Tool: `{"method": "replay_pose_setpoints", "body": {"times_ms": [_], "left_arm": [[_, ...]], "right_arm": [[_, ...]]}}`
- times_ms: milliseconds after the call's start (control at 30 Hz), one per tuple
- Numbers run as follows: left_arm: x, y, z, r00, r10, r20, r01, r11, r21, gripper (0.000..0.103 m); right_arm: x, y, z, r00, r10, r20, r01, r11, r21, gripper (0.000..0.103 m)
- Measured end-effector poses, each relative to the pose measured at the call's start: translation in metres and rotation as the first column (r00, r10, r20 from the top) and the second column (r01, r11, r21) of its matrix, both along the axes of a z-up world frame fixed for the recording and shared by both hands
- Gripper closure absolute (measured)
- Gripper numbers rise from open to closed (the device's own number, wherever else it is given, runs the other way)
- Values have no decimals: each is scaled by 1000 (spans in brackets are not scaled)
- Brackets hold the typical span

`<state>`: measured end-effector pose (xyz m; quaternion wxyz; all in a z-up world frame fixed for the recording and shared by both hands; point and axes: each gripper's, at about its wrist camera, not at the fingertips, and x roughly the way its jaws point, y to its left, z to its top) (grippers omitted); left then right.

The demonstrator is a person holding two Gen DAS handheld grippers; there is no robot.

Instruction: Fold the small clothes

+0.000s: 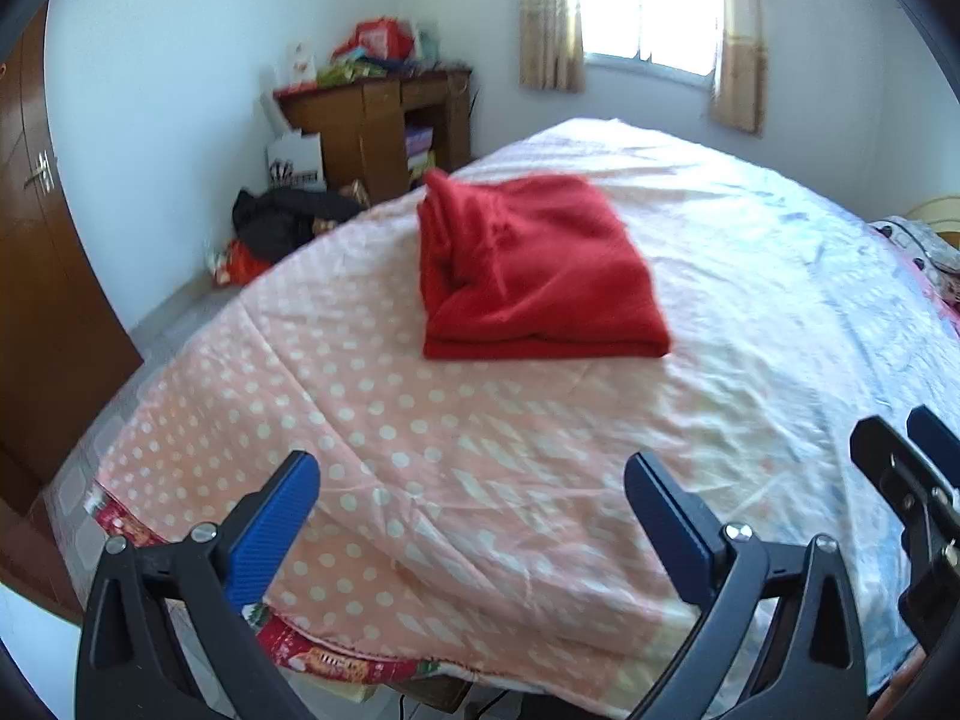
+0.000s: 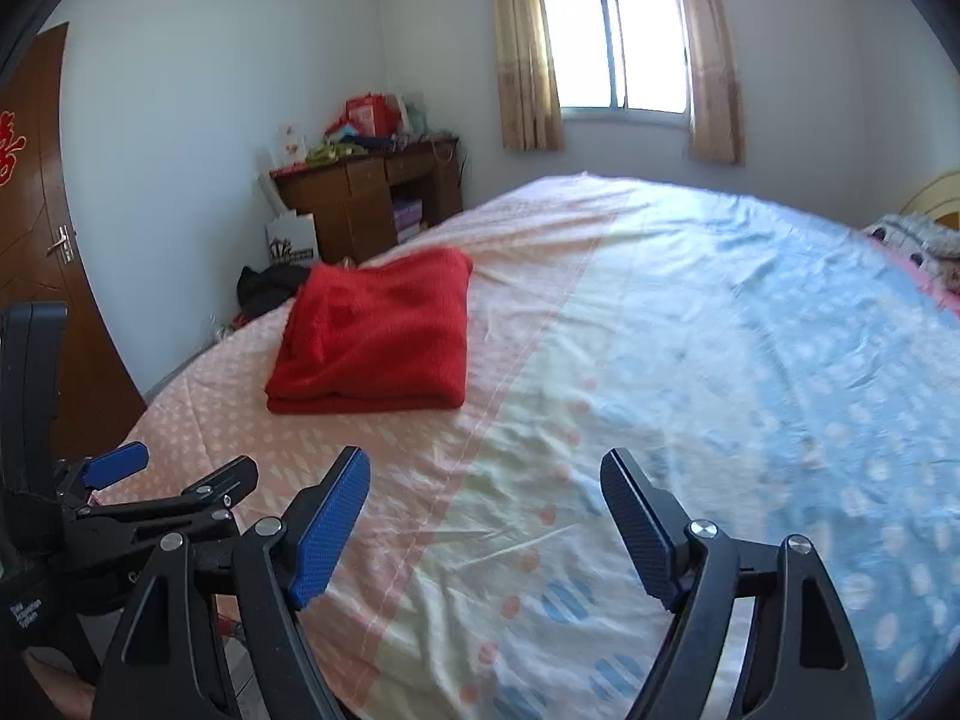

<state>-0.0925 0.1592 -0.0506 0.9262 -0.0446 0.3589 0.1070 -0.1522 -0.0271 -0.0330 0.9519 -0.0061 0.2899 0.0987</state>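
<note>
Bedroom setup, so the whole workspace is basically one big bed (image 1: pixel 480 450) covered in a pink polka-dot sheet that fades into blue toward the right side of the frames. Nearest to the cameras, at the bottom of each view, both grippers hang above the near edge of the bed. The left gripper (image 1: pixel 471 483) has its jaws spread wide with nothing between them, and the right gripper (image 2: pixel 485 477) is the same: wide apart, empty, just sheet underneath.

Further in, around the middle of the left wrist view and left of centre in the right wrist view, sits the red garment (image 1: pixel 534 267). It's lying on the pink part of the sheet, well apart from both grippers, and it already looks folded into a fairly neat squarish stack, though one side bunches up a bit.

Past that, a cluttered wooden desk (image 2: pixel 372 192) stands against the far wall, with a curtained window (image 2: pixel 618 48) up top.

Judging by this, the folding looks pretty much done. No other clothes visible to fold.
</note>
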Motion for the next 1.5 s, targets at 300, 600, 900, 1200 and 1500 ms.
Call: {"method": "replay_pose_setpoints", "body": {"times_ms": [300, 600, 900, 1200, 1500], "left_arm": [[-57, -11, 41, 985, -51, 166, 46, 998, 34, 0], [-75, -28, 72, 965, -51, 257, 16, 991, 135, 0], [-82, -41, 75, 957, -80, 278, 33, 985, 170, 0], [-81, -36, 76, 961, -35, 273, -4, 990, 143, 0], [-84, -31, 78, 957, -32, 290, 6, 996, 89, 0]], "right_arm": [[-57, -17, 54, 980, -69, 187, 60, 997, 56, 11], [-98, -32, 90, 926, -130, 355, 99, 990, 105, 8], [-100, -48, 90, 907, -213, 363, 169, 974, 149, 6], [-103, -55, 89, 896, -243, 371, 193, 967, 167, 6], [-110, -46, 93, 885, -220, 411, 188, 975, 117, 6]]}}
